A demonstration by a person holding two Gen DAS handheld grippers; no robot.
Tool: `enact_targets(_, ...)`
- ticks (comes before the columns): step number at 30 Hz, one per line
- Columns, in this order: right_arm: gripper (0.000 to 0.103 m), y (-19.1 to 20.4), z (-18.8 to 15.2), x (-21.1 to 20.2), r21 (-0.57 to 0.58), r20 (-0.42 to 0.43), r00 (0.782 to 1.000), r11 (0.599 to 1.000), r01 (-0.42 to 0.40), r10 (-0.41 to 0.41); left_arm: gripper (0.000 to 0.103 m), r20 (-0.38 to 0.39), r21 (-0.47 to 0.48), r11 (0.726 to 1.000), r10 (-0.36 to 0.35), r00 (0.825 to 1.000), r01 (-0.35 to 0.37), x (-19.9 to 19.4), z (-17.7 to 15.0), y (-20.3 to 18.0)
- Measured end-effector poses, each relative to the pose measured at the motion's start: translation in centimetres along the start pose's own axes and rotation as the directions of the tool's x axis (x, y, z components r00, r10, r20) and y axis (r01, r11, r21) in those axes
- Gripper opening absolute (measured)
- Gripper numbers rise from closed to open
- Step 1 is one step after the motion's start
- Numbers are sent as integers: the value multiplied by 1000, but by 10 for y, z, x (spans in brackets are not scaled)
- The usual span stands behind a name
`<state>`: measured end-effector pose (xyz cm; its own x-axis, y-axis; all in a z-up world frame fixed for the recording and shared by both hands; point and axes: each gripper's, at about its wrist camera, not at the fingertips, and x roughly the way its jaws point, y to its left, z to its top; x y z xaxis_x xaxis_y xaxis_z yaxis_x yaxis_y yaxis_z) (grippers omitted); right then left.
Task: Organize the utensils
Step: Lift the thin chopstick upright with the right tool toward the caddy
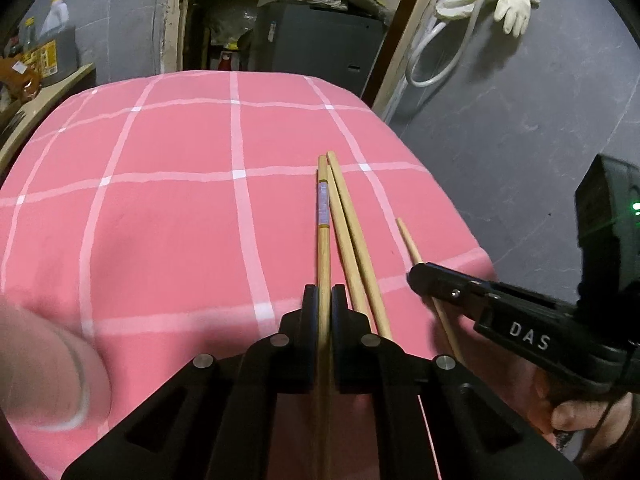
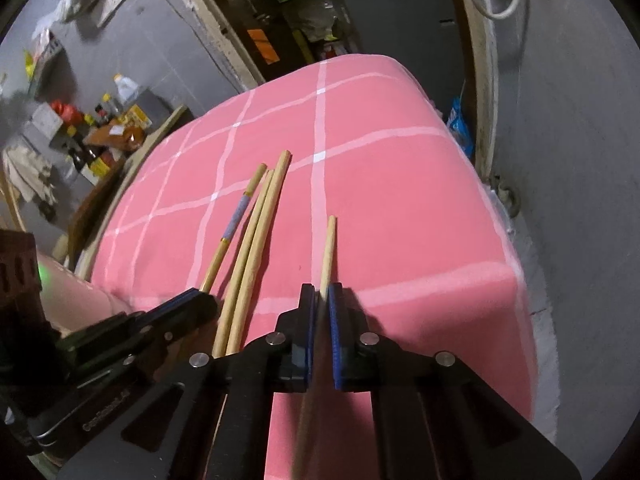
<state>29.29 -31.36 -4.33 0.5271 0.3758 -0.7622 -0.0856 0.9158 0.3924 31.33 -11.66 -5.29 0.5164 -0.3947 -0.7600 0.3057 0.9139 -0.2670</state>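
Several wooden chopsticks lie over a pink checked cloth (image 1: 160, 220). My left gripper (image 1: 325, 294) is shut on a chopstick with a grey patterned band (image 1: 323, 208), which runs straight away from me between the pads. Two plain chopsticks (image 1: 352, 240) rest on the cloth just right of it. My right gripper (image 2: 322, 292) is shut on a shorter-looking plain chopstick (image 2: 329, 248). In the left wrist view, the right gripper (image 1: 416, 276) comes in from the right with that chopstick (image 1: 408, 240) poking out. In the right wrist view, the left gripper (image 2: 200, 296) holds the banded chopstick (image 2: 236, 216).
The cloth covers a small raised surface whose right edge (image 2: 516, 280) drops to a grey floor. A cluttered shelf with bottles (image 2: 100, 128) stands at the left. White gloves and a hose (image 1: 492, 0) hang on the wall. A thumb (image 1: 44, 368) shows at the lower left.
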Motion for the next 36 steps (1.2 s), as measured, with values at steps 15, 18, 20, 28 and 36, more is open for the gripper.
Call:
enact_targets(15, 3, 27, -43, -68, -68, 277, 946, 985, -156, 168, 4, 261, 22, 999, -42, 965, 37, -75, -31, -10)
enact_targets(18, 3, 33, -48, -85, -90, 369, 902, 974, -207, 225, 4, 340, 19, 999, -46, 939, 42, -98, -34, -10)
enact_targets(20, 3, 43, -48, -93, -117, 425, 869, 968, -224, 252, 4, 387, 22, 999, -45, 921, 39, -109, -35, -11)
enact_targets(28, 3, 101, -43, -121, -274, 588, 731, 935, -223, 347, 4, 561, 40, 999, -30, 827, 9, -169, -31, -6)
enact_targets(36, 3, 160, -30, -129, -398, 645, 616, 887, -235, 453, 4, 693, 5, 999, 25, 720, -40, -223, -21, 27)
